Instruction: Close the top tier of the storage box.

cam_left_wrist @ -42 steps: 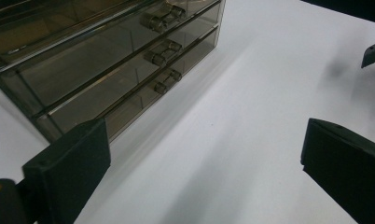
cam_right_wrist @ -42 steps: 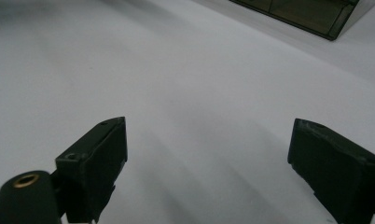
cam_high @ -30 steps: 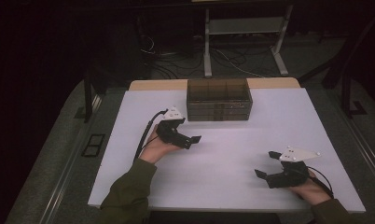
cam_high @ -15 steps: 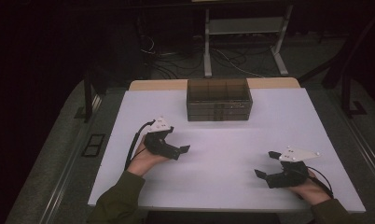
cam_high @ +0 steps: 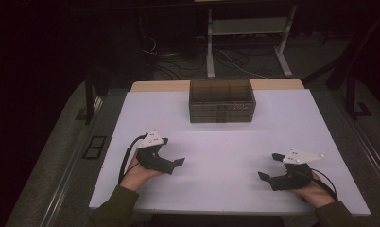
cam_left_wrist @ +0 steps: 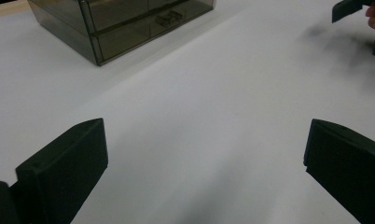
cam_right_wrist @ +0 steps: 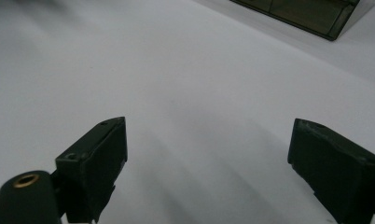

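A dark see-through drawer box (cam_high: 221, 101) stands at the far middle of the white table (cam_high: 226, 142). My left gripper (cam_high: 171, 151) rests low over the near left of the table, held by a hand in an olive sleeve. Its jaws stand wide open with nothing between them. The left gripper view has the same open gripper (cam_left_wrist: 204, 154) over bare table, with the drawer box (cam_left_wrist: 115, 23) ahead at the upper left. My right gripper (cam_high: 269, 166) sits at the near right, also open and empty. Its own view puts the open gripper (cam_right_wrist: 209, 149) over bare table, with a corner of the box (cam_right_wrist: 307, 11) at the top right.
A small object (cam_left_wrist: 169, 17) lies inside one drawer of the box. The other hand's gripper (cam_left_wrist: 353, 9) shows at the top right of the left gripper view. Beyond the table are a grey floor with cables (cam_high: 178, 56) and a metal stand (cam_high: 247, 28).
My left gripper has drawn back from near the drawer box toward the table's near left, sinking slightly. The right gripper has stayed where it was.
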